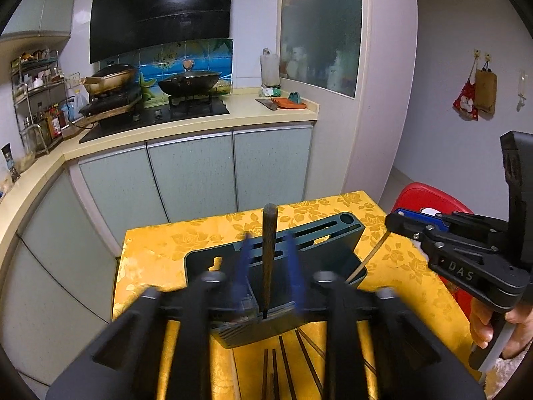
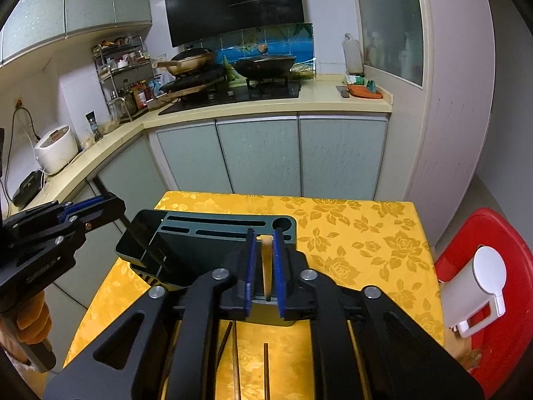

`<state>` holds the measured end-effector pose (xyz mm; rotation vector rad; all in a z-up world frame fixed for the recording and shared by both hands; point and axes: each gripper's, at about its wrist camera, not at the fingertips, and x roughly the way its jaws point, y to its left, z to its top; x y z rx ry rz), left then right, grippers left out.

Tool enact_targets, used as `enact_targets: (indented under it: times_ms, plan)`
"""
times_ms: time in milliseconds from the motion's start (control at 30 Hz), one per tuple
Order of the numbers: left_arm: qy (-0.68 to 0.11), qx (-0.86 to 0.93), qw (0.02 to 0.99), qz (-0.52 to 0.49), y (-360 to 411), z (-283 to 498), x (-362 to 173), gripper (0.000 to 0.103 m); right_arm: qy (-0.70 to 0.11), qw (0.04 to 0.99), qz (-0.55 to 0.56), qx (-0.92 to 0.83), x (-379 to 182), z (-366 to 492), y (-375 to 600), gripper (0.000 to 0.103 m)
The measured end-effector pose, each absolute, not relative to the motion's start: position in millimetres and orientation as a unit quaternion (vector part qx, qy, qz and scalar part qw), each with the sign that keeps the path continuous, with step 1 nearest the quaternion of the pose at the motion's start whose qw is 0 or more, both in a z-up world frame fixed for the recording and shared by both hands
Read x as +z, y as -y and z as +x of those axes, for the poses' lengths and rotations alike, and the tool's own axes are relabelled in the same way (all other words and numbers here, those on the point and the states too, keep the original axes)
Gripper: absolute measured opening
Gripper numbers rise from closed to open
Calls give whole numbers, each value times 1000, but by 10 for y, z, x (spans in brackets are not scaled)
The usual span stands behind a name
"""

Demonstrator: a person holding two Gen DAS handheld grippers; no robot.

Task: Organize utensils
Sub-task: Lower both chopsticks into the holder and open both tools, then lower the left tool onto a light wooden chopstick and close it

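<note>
The letters "DAS" stand in relief on the black plastic body of the right gripper, the only writing that can be read here. Two hand-held grippers hover over a dark green utensil holder, a boxy plastic block with long slots and one round hole in its top, standing on a table draped in a glossy yellow cloth woven with roses. The left gripper has its blue-padded jaws parted and blurred, a dark wooden chopstick standing upright between them, its lower end in the holder's compartment, the pads clear of it. The right gripper's jaws are slightly apart around a pale, light-wood chopstick that also stands in the holder; whether the pads press on it cannot be told. More thin brown chopsticks lie flat on the cloth near the holder. A red plastic stool stands beside the table.
</note>
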<state>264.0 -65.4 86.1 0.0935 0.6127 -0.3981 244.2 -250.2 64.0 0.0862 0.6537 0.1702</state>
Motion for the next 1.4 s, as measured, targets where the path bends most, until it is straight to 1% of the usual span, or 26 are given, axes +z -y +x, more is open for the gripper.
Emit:
enact_targets:
  times_ms: [33,67,100,267,367,533,733,867,1100,1400]
  plan:
    - [-297,-195,934,43,641,2623,876,52,-315,945,42,77,659,2421,2500,42]
    - [-294,-197,935,39,617,2597,900,56,-310,947,42,73,675,2407,2502,52]
    - [-293,-197,935,38,615,2580,913,56,-304,949,42,71,696,2386,2504,52]
    - [-275,-189,942,30,527,2445,1009,71,-291,953,37,71,784,2280,2517,52]
    - [-258,-190,947,32,495,2304,1082,77,-277,958,34,68,855,2175,2536,52]
    - [-244,-185,951,41,447,2072,1121,78,-256,964,30,62,925,1943,2570,52]
    - [-241,-172,954,50,356,1850,1015,78,-239,970,19,49,884,1645,2612,52]
    - [-250,-165,953,40,245,1707,887,78,-233,972,11,40,775,1438,2629,55]
    - [-263,-140,953,51,98,1508,641,78,-227,973,14,29,583,1168,2685,55]
    - [-293,-120,947,50,-125,1255,282,78,-255,966,21,25,186,878,2693,55]
